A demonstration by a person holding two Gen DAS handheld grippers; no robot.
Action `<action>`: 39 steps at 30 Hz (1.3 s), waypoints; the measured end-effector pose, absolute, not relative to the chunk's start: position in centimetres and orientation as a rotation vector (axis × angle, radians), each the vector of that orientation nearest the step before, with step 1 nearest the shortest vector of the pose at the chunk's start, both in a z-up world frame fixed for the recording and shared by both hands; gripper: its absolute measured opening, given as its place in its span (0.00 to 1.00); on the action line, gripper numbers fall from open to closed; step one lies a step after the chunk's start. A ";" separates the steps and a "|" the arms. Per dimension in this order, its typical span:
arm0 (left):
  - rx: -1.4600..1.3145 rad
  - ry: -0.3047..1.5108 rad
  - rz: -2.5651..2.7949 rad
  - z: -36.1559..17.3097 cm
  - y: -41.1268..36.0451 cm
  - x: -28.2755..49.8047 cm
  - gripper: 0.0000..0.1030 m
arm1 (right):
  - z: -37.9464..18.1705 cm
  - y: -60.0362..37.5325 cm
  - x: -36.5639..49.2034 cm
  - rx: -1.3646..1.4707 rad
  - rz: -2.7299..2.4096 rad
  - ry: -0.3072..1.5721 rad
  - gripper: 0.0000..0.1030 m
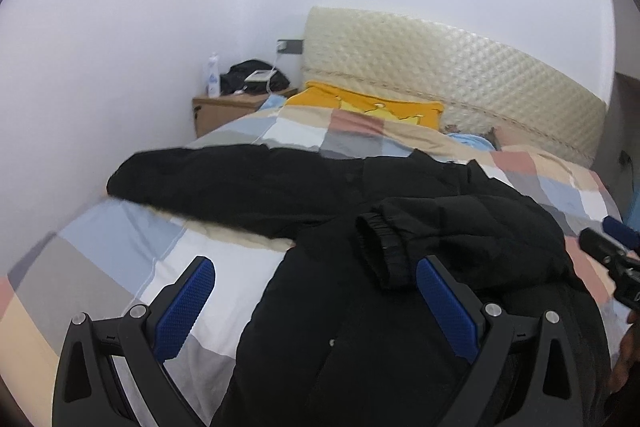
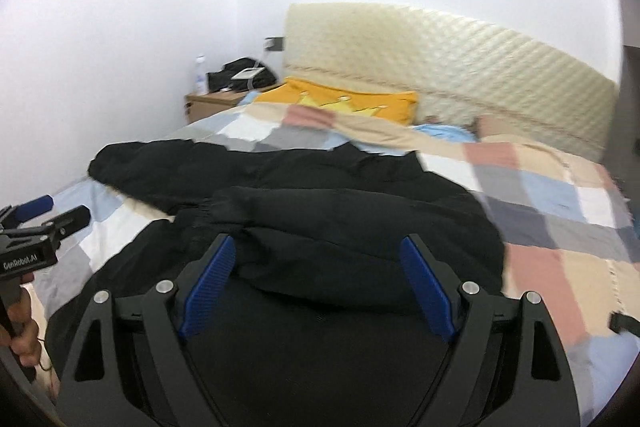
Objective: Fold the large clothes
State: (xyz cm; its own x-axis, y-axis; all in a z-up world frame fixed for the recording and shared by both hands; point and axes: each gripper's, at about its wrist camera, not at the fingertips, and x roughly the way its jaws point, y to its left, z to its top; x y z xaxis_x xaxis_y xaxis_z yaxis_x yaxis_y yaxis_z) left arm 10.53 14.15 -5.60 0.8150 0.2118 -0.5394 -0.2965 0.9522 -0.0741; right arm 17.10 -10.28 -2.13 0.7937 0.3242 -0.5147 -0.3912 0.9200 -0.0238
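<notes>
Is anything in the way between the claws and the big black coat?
Nothing visible is. The black coat lies spread on the checkered quilt, right under both open claws. The left claw has the folded-over sleeve cuff just ahead of it, and the right claw hangs over the coat's middle.

white walls (image 1: 120, 27), quilted headboard (image 1: 440, 67), perhaps wooden nightstand (image 1: 216, 113)

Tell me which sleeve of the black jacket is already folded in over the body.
The sleeve with the elastic cuff, lying across the black jacket between the left gripper fingers. The other sleeve stretches out flat over the checked quilt.
</notes>
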 end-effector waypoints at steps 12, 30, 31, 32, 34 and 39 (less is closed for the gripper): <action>-0.132 0.515 0.183 -3.3 11.4 7.0 0.99 | 0.6 -16.6 11.2 -0.018 0.282 0.483 0.82; -0.060 0.531 0.074 -4.1 7.3 4.7 0.99 | 1.0 -22.6 2.1 0.071 0.223 0.461 0.82; -0.049 0.534 0.068 -4.3 6.9 4.7 0.99 | 0.8 -22.6 1.6 0.062 0.221 0.461 0.82; -0.040 0.535 0.063 -4.4 6.5 4.7 0.99 | 0.6 -22.7 1.1 0.055 0.218 0.462 0.82; -0.024 0.536 0.055 -4.7 6.0 4.7 0.99 | 0.2 -22.9 0.1 0.050 0.215 0.460 0.82; -0.007 0.540 0.019 -5.3 5.5 5.7 0.99 | -0.9 -23.4 -0.4 0.088 0.217 0.475 0.82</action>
